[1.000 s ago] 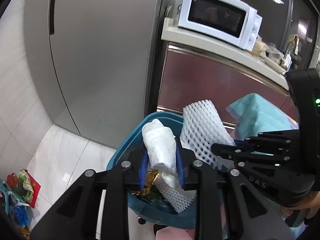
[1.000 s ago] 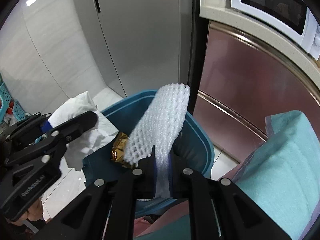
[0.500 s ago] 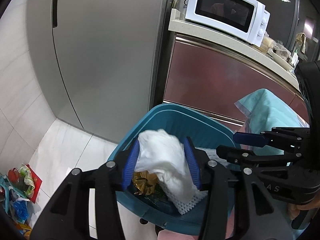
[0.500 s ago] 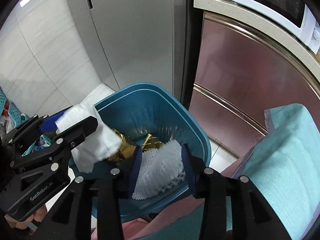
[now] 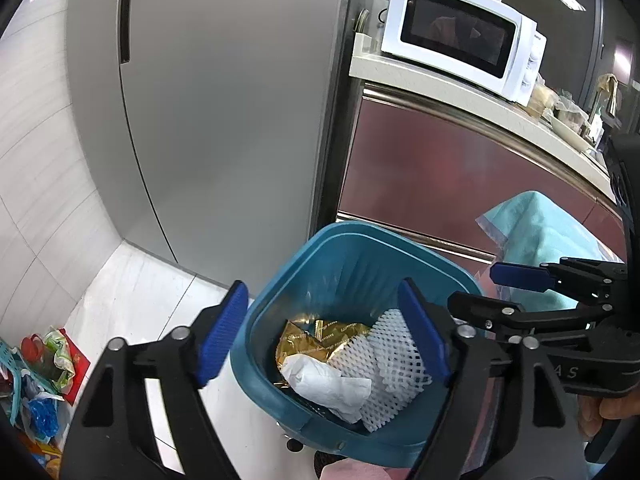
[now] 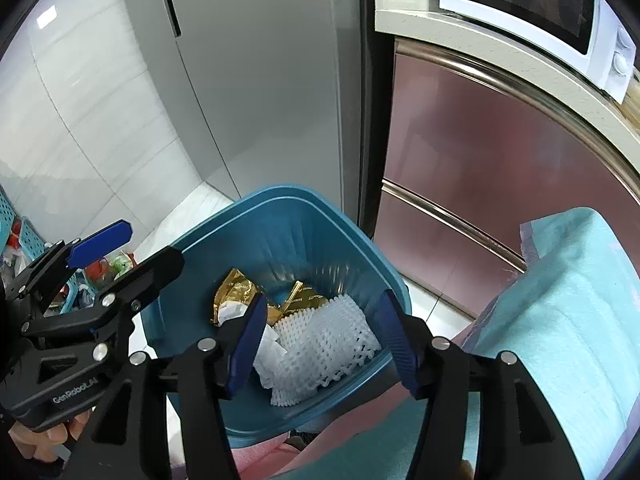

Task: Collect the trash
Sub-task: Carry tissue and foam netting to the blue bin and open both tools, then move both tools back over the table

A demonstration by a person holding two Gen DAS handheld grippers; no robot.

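A blue plastic bin (image 5: 360,264) (image 6: 280,220) stands on the floor below both grippers. Inside it lie a crumpled white tissue (image 5: 326,384) (image 6: 268,350), a white foam net (image 5: 394,356) (image 6: 324,344) and a gold wrapper (image 5: 320,336) (image 6: 236,290). My left gripper (image 5: 322,340) hangs over the bin, its jaws opening wide with nothing held between them. My right gripper (image 6: 322,340) is above the bin too, jaws opening and empty, the net lying loose beneath. Each gripper shows in the other's view, the right gripper (image 5: 532,292) at the right and the left gripper (image 6: 116,256) at the left.
A grey fridge (image 5: 224,100) stands behind the bin, with a maroon cabinet (image 5: 460,184) and a white microwave (image 5: 460,36) on the counter to its right. A teal cloth (image 6: 560,312) lies at the right. Colourful packets and a basket (image 5: 36,372) sit on the floor at left.
Both grippers have opened. The white tissue dropped from the left one and the foam net from the right one; both now lie in the bin.
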